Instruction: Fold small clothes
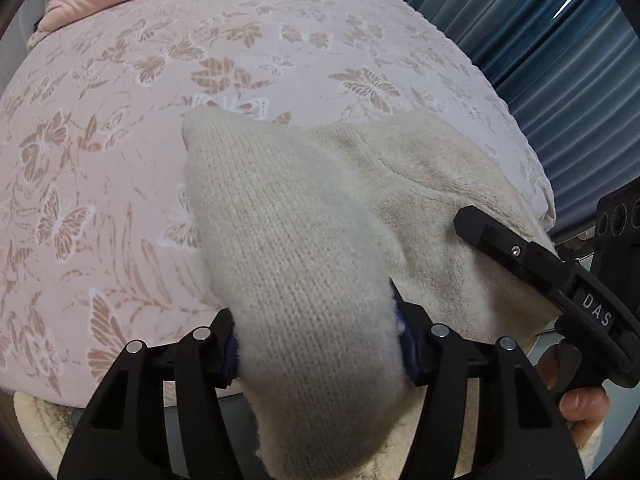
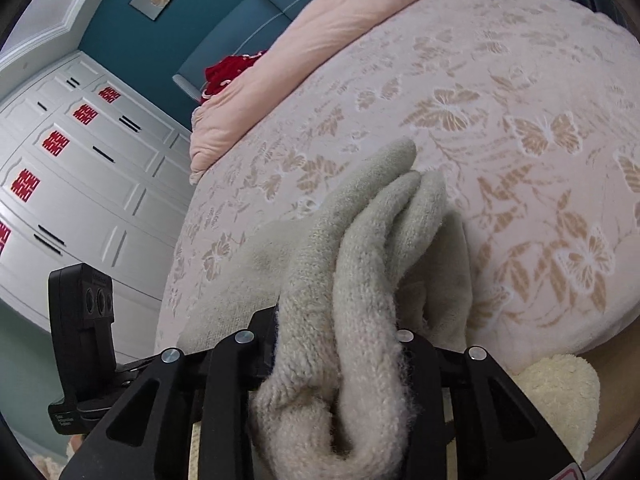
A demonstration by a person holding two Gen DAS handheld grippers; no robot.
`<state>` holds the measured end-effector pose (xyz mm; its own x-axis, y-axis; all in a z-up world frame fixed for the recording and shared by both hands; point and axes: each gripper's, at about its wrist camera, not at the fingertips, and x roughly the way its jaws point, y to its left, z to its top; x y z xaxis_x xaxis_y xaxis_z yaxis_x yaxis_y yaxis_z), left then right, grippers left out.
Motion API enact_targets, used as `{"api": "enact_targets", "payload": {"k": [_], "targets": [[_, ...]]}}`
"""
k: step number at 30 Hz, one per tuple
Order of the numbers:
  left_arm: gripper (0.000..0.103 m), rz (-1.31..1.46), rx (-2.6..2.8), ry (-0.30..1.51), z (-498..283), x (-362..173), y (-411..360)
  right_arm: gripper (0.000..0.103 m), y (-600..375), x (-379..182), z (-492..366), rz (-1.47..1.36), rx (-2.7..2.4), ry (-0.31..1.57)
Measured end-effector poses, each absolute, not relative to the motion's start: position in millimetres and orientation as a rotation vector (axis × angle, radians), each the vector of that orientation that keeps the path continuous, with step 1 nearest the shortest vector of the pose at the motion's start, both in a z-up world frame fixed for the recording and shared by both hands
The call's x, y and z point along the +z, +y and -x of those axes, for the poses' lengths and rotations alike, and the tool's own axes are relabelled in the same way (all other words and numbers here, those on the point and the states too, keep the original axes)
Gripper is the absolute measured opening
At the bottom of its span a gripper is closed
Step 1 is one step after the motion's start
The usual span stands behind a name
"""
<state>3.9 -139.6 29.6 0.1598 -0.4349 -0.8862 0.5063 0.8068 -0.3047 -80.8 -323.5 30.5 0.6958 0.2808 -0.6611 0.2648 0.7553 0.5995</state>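
Note:
A cream knitted garment [image 1: 288, 220] hangs lifted over the pink butterfly-patterned bed cover [image 1: 100, 160]. My left gripper [image 1: 316, 344] is shut on a thick fold of the knit, which fills the gap between its blue-padded jaws. The right gripper's black finger [image 1: 520, 252] lies against the garment's right side, with a person's hand [image 1: 580, 400] behind it. In the right wrist view the right gripper [image 2: 336, 344] is shut on a bunched edge of the same garment [image 2: 360, 240], whose folds trail forward onto the bed cover [image 2: 500, 120]. The left gripper's body [image 2: 84, 320] shows at the far left.
A pink duvet [image 2: 320, 40] is heaped at the head of the bed, with a red item [image 2: 228, 72] beside it. White wardrobe doors [image 2: 80, 160] stand to the left, and blue curtains [image 1: 560, 60] to the right. Fluffy cream fabric [image 2: 560, 392] lies at the bed's near edge.

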Motion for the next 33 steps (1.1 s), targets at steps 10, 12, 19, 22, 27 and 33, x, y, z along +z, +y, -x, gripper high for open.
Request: {"api": "enact_targets", "payload": {"k": [10, 12, 19, 22, 27, 33], "targets": [[0.057, 0.027, -0.745, 1.039, 10, 118, -114, 0.03, -308, 117, 104, -0.664, 0.061, 0.622], [0.057, 0.039, -0.758, 0.983, 11, 138, -108, 0.03, -303, 136, 105, -0.645, 0.081, 0.581], [0.057, 0.055, -0.784, 0.789, 6, 206, -85, 0.03, -280, 202, 97, -0.537, 0.147, 0.45], [0.057, 0.067, -0.79, 0.695, 2, 235, -70, 0.03, -270, 230, 89, -0.497, 0.181, 0.39], [0.057, 0.092, -0.773, 0.546, -5, 278, -33, 0.03, -244, 270, 72, -0.428, 0.259, 0.293], [0.058, 0.076, -0.714, 0.404, -19, 295, 16, 0.03, -210, 276, 45, -0.415, 0.352, 0.249]]}}
